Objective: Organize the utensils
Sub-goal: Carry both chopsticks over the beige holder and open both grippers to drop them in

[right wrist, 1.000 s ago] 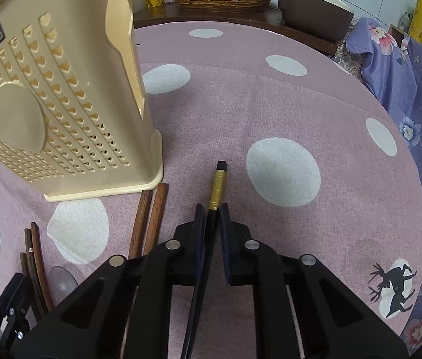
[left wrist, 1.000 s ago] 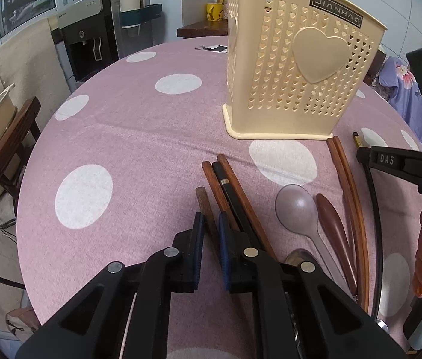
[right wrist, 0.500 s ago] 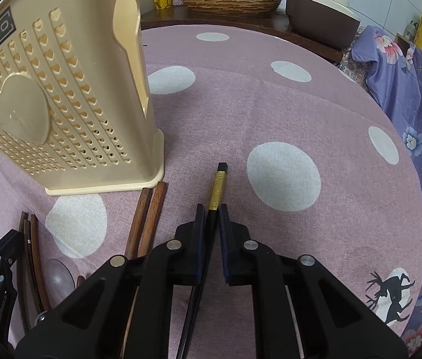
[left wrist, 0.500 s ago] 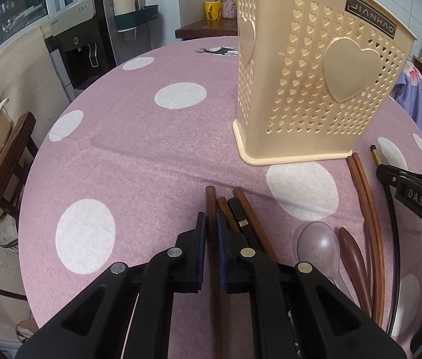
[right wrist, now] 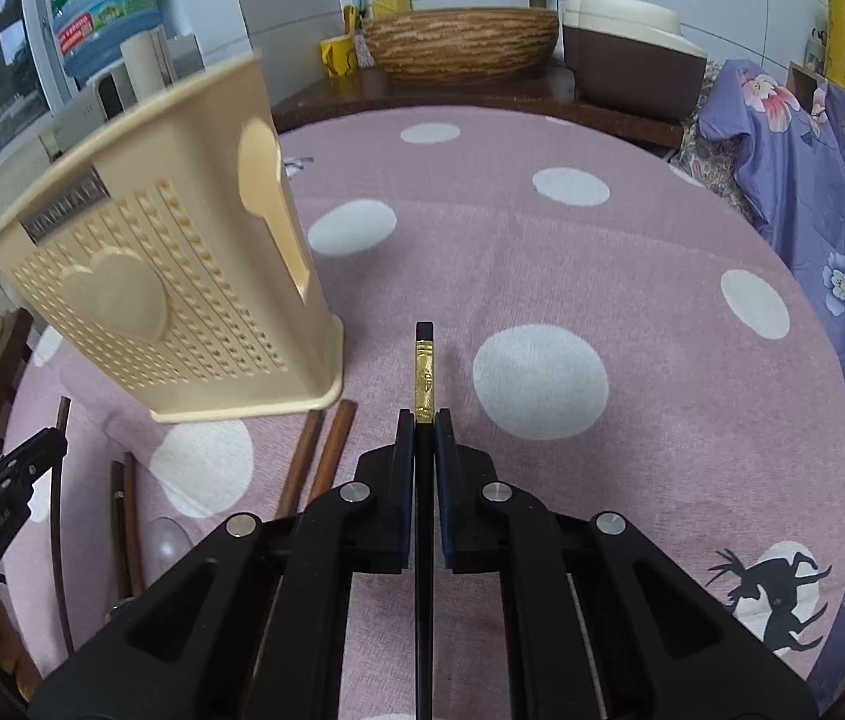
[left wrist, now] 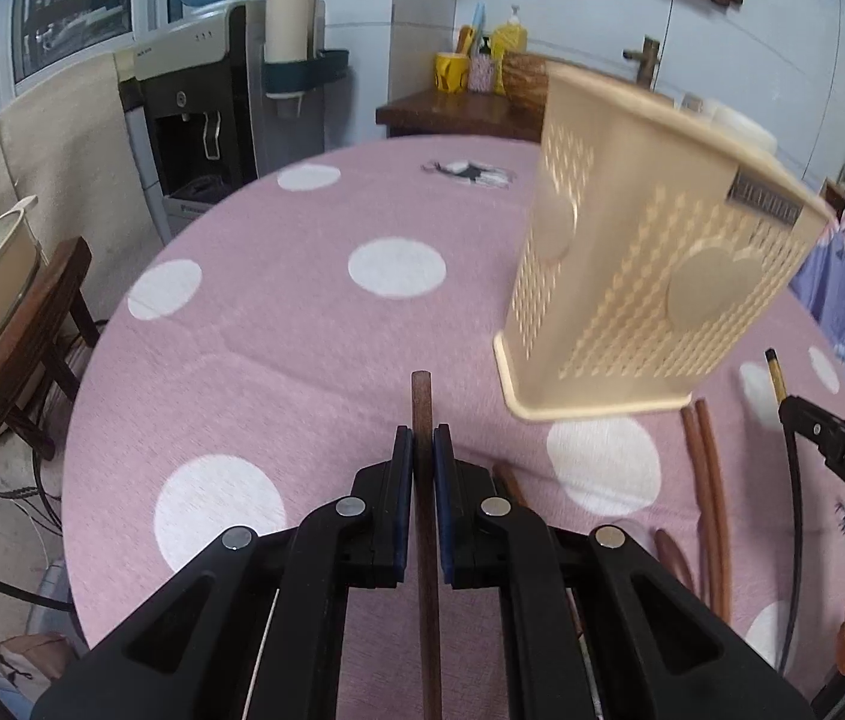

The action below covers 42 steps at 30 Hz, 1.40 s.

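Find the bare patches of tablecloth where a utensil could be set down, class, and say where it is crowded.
Free: the wide stretch of tablecloth right of the utensil holder, out to the deer print; also the cloth left of the holder, in the left wrist view. Crowded: the strip in front of the holder's base, where the brown chopsticks and a spoon lie.

Left wrist cam sat low over the pink dotted tablecloth [left wrist: 278, 348], facing the utensil basket [left wrist: 632, 300] from its left. Right wrist cam faced it from its right. Both shared the basket [right wrist: 164, 312] and the cloth [right wrist: 632, 252].
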Motion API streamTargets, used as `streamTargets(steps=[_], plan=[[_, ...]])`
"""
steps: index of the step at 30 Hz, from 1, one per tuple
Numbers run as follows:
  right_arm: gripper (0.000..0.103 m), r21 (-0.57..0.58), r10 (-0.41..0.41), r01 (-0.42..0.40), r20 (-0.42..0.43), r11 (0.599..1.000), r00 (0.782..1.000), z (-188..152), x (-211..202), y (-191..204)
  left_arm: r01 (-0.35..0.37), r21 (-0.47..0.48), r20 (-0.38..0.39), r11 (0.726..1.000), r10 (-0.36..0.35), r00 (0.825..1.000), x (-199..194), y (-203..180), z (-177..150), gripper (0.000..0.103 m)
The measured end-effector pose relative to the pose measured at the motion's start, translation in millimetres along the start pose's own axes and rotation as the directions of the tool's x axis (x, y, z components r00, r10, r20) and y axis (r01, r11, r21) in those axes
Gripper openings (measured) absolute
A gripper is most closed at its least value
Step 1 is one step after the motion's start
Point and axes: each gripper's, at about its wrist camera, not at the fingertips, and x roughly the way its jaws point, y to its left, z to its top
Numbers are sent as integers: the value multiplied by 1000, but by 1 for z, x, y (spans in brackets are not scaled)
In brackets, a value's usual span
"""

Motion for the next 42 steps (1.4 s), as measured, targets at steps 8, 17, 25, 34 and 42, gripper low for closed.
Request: streamTargets(steps=[8, 17, 25, 34, 42], plan=[[7, -9, 111, -111, 146, 994, 983, 20, -71, -5, 27, -29, 180, 999, -22, 983, -63, 14, 30, 8], [7, -73, 176, -163, 255, 984, 951, 27, -136, -2, 58, -39, 295, 998, -44, 954, -112, 25, 41, 8], [7, -93, 176, -157, 265, 983, 948, 33, -152, 1, 66, -28, 336, 997, -53, 940, -133, 27, 48, 8], [7, -147, 154, -115, 287, 982, 945, 48, -171, 14, 47, -17, 383, 999, -37, 923, -152, 29, 67, 8], [7, -198, 137, -69, 355, 978, 925, 95, -212, 34, 72, -18, 467, 997, -55, 882, -194, 26, 116, 8]])
